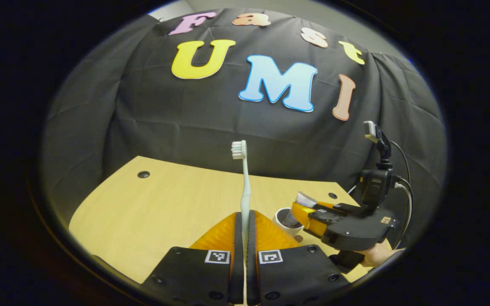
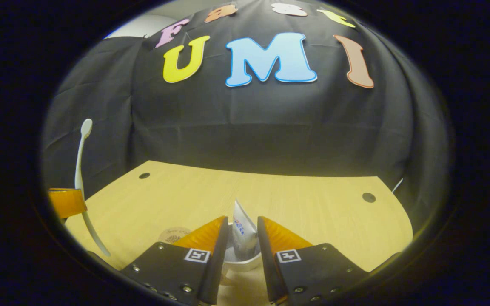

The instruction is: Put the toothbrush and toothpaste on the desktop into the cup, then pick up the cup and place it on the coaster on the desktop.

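Closest to the left gripper view's lens, the left claw (image 1: 245, 221) is clamped on the toothbrush (image 1: 245, 187), both orange fingers pressed against its pale handle. The brush stands upright above the table (image 1: 151, 204), its white bristle head at the top, seen against the black cloth wall. Just beyond and to the right in that view, the right claw (image 1: 309, 214) is over the white cup (image 1: 285, 227), with the toothpaste (image 1: 302, 199) between its fingers and tilted into the cup. A hand (image 1: 381, 255) shows below that gripper's black body.

Nearest in the right gripper view, the right claw (image 2: 243, 231) has its fingers a little apart on either side of the toothpaste (image 2: 243, 229); whether they press on the tube cannot be told. The tube's lower end sits inside the cup (image 2: 240, 263), which stands on the table (image 2: 313, 204). Left of the cup lies the round coaster (image 2: 172, 234), near but apart from it. Farther left, the toothbrush (image 2: 81, 161) rises from the left claw's orange finger.
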Motion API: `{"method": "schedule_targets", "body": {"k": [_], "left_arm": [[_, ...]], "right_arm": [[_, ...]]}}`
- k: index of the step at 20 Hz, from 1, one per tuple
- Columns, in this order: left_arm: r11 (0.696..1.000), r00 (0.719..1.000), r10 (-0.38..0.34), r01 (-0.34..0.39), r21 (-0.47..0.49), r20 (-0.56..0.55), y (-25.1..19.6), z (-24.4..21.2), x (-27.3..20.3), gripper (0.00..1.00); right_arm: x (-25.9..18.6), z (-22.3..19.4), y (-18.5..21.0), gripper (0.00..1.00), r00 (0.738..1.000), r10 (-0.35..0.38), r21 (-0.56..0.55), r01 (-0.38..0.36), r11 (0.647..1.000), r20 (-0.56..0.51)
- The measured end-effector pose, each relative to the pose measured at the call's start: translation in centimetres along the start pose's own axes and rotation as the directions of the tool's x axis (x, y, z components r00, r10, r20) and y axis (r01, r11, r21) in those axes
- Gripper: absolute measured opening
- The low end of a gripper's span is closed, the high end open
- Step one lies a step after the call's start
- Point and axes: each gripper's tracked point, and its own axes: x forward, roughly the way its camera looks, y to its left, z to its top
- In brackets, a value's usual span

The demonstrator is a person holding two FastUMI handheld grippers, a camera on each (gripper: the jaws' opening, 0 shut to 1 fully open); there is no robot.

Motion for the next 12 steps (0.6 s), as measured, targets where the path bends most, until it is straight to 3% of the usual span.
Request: {"method": "schedule_targets", "body": {"k": [1, 2, 3, 9, 12], "left_arm": [[1.0, 1.0, -0.007, 0.007, -0.002, 0.005, -0.3, 0.1, 0.3, 0.1], [1.0, 1.0, -0.014, 0.014, -0.006, 0.009, -0.6, 0.3, 0.6, 0.1], [1.0, 1.0, -0.023, 0.023, -0.007, 0.015, -1.0, 0.4, 0.8, 0.1], [0.993, 0.989, -0.117, 0.117, 0.01, 0.085, -4.2, 2.3, 3.4, 0.1], [0.988, 0.978, -0.154, 0.155, 0.008, 0.141, -5.4, 3.5, 4.8, 0.09]], "right_arm": [[-0.5, 0.4, 0.1, 0.4, 1.0, 0.007, 0.004, -0.007, 1.0, 0.014], [-1.0, 0.8, 0.0, 0.53, 1.0, 0.006, 0.007, -0.006, 1.0, 0.025], [-1.6, 1.1, -0.1, 0.6, 0.999, 0.006, 0.009, -0.007, 1.0, 0.037], [-6.6, 5.5, -1.6, 0.61, 0.983, 0.005, 0.037, -0.012, 0.999, 0.183], [-8.9, 6.5, -3.5, 0.6, 0.97, -0.053, 0.015, 0.051, 0.999, 0.235]]}}
